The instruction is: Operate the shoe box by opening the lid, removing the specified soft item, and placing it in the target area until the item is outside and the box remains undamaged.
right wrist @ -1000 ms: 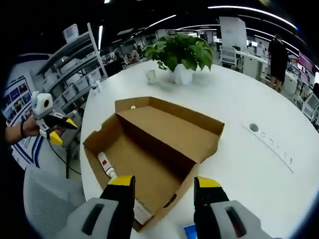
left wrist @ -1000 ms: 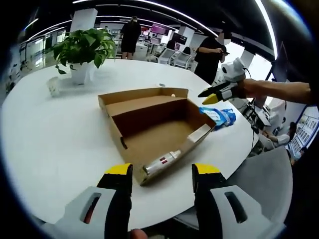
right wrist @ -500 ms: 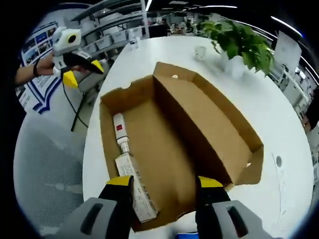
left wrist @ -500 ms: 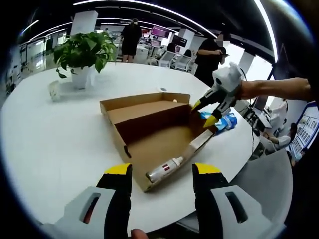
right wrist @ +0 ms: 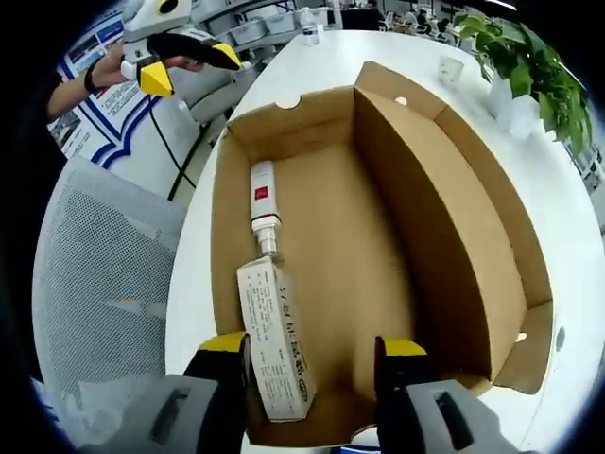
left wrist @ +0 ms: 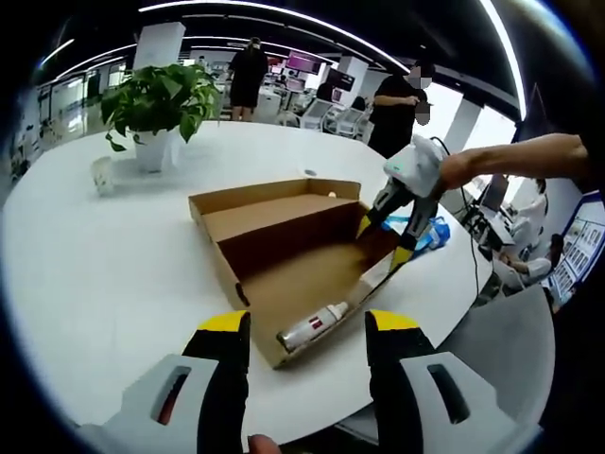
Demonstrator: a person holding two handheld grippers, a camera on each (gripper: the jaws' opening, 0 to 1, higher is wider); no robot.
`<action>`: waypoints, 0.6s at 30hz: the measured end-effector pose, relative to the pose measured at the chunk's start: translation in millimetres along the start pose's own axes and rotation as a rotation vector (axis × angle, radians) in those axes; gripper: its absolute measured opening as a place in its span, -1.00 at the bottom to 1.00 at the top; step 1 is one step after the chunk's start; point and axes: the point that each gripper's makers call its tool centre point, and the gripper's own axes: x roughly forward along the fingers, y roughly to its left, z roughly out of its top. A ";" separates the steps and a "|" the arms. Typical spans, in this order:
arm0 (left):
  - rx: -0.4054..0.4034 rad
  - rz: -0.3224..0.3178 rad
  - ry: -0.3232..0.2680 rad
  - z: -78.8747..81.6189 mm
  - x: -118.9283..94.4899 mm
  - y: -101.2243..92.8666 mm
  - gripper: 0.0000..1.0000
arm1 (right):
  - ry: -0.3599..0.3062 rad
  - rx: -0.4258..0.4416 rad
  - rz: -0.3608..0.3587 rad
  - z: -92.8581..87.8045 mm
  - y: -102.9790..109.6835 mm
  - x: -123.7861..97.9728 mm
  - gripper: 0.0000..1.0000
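Note:
The open cardboard shoe box (left wrist: 284,257) lies on the white table (left wrist: 95,265), lid folded back. A white tube with a red label (left wrist: 312,326) rests along its near wall. My left gripper (left wrist: 308,323) hovers open before the box, apart from it. My right gripper (left wrist: 384,242) comes in from the right, open, tips down over the box's right end. In the right gripper view I look straight down into the box (right wrist: 454,189): the tube (right wrist: 260,203) touches a white printed carton (right wrist: 276,345). My right gripper (right wrist: 312,345) is open above the carton. The left gripper (right wrist: 184,59) is open at top left.
A blue packet (left wrist: 427,227) lies on the table beyond the box's right end. A potted plant (left wrist: 156,95) and a small cup (left wrist: 102,170) stand at the back left. A grey mesh chair (right wrist: 85,284) sits by the table edge. People stand behind (left wrist: 248,66).
My right gripper has swung from beside the box to above its inside, tilting to look down into it. The left gripper has hardly moved. Tube and carton lie where they were.

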 end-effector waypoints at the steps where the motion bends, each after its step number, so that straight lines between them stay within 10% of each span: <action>1: 0.000 0.001 0.000 -0.2 -0.3 0.2 0.00 | 0.002 -0.003 -0.002 -0.1 -0.7 -0.1 0.04; 18: 0.003 -0.007 0.004 -1.9 1.8 -2.0 0.00 | -0.025 -0.004 -0.071 5.4 -6.3 -6.0 -0.06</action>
